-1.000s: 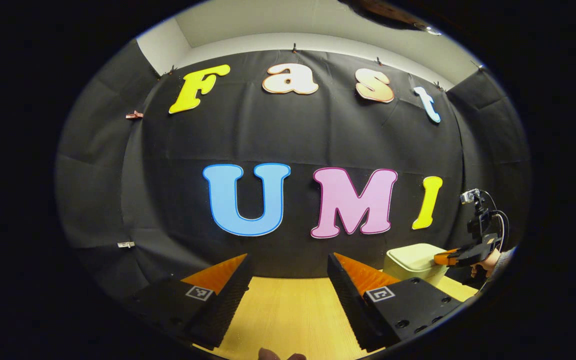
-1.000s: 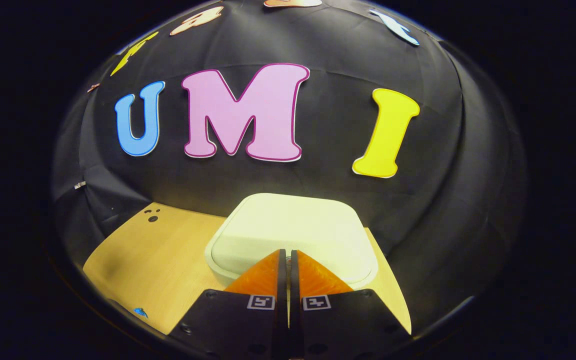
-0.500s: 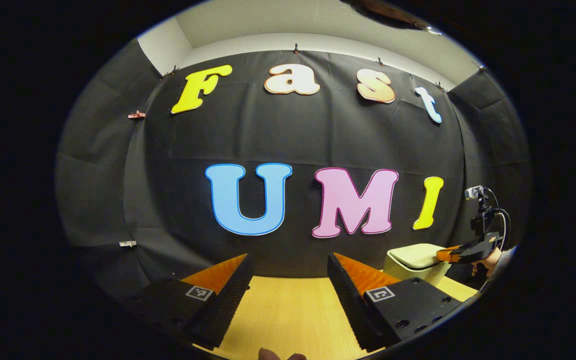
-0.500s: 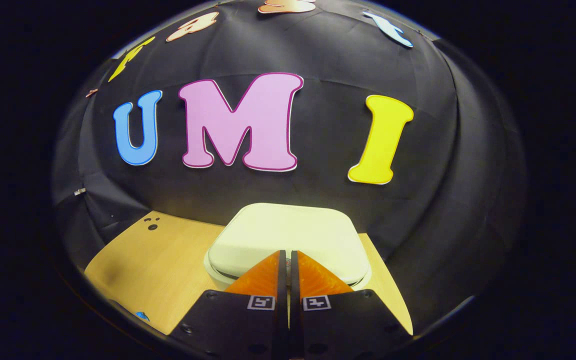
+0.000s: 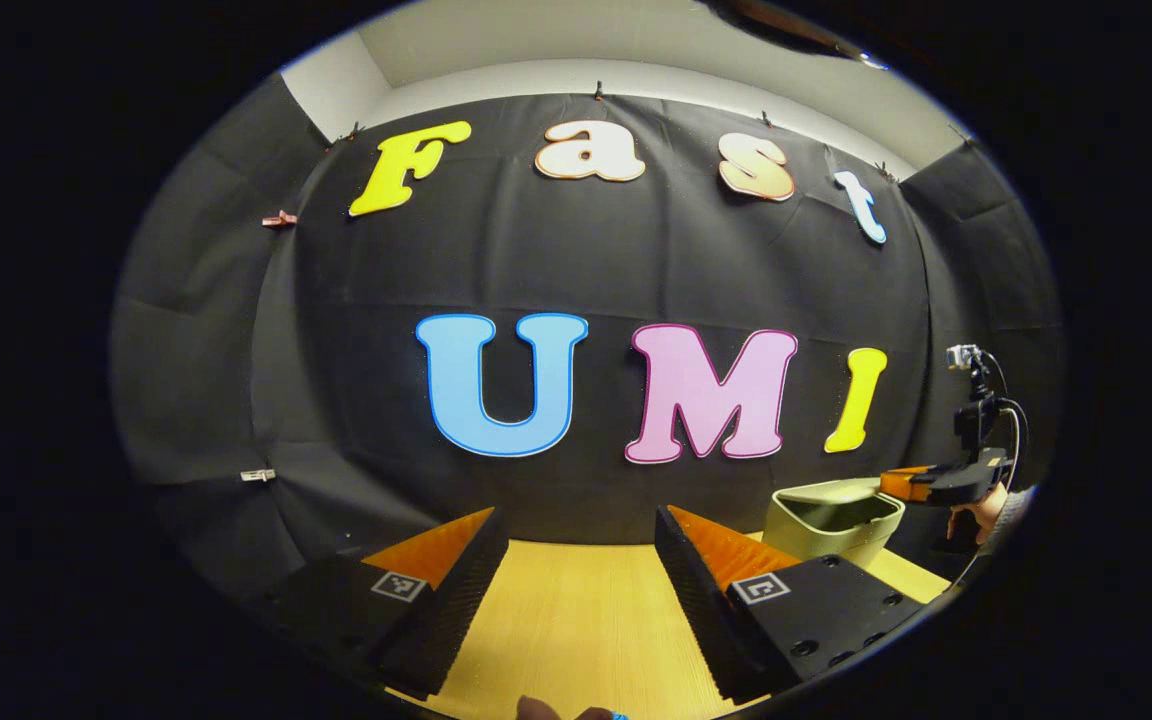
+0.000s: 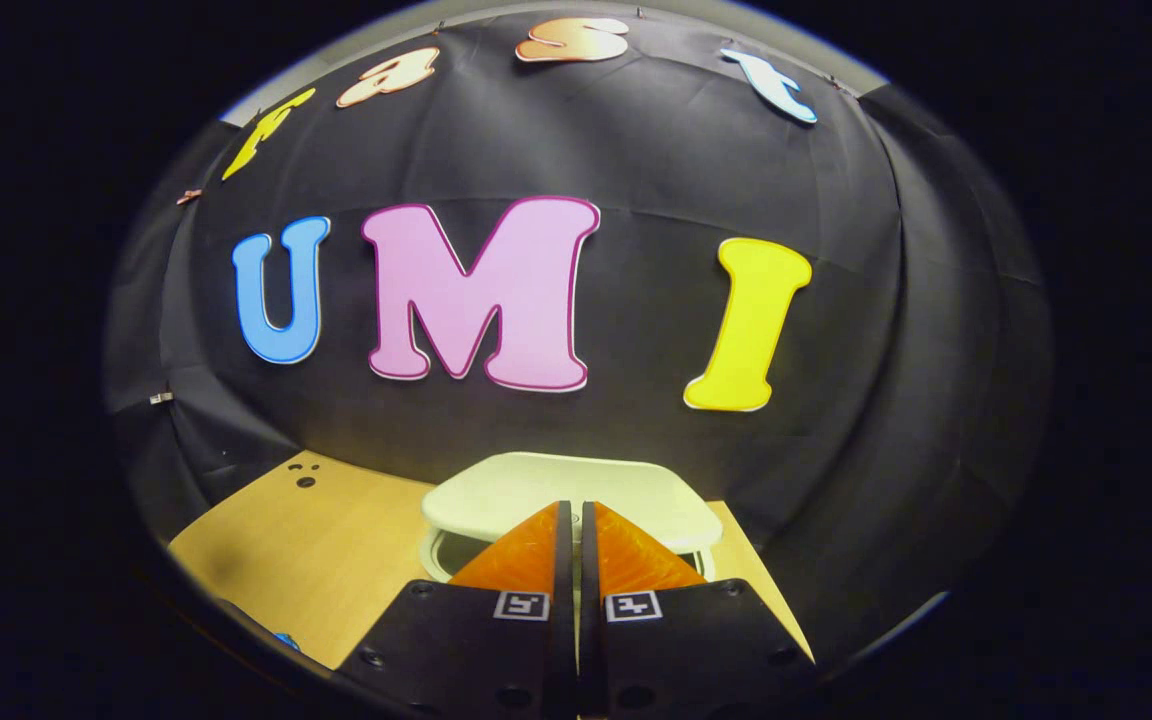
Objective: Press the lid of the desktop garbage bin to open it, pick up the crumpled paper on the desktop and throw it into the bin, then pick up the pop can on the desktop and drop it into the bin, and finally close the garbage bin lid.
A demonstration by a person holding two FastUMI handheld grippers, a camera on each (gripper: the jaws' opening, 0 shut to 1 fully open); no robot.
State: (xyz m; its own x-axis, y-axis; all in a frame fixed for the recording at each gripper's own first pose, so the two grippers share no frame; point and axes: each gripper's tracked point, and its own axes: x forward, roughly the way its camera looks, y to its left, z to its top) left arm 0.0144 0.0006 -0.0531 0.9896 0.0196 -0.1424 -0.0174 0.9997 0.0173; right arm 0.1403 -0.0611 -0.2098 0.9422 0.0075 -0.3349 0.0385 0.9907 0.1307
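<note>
Closed right claw (image 6: 574,512) over bin lid (image 6: 556,490)

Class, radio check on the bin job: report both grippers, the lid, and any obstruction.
Left gripper open, over bare desktop. Right gripper shut, empty, at the bin lid. Lid raised off the bin. No obstruction seen.

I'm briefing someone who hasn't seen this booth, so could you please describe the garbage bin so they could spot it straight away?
Start at the wooden table in front of the black cloth wall. At its far right end, right against the cloth, stands the garbage bin, a small pale cream box with rounded corners. Its lid is tipped up from the rim, with the shut right gripper just in front of it.
</note>
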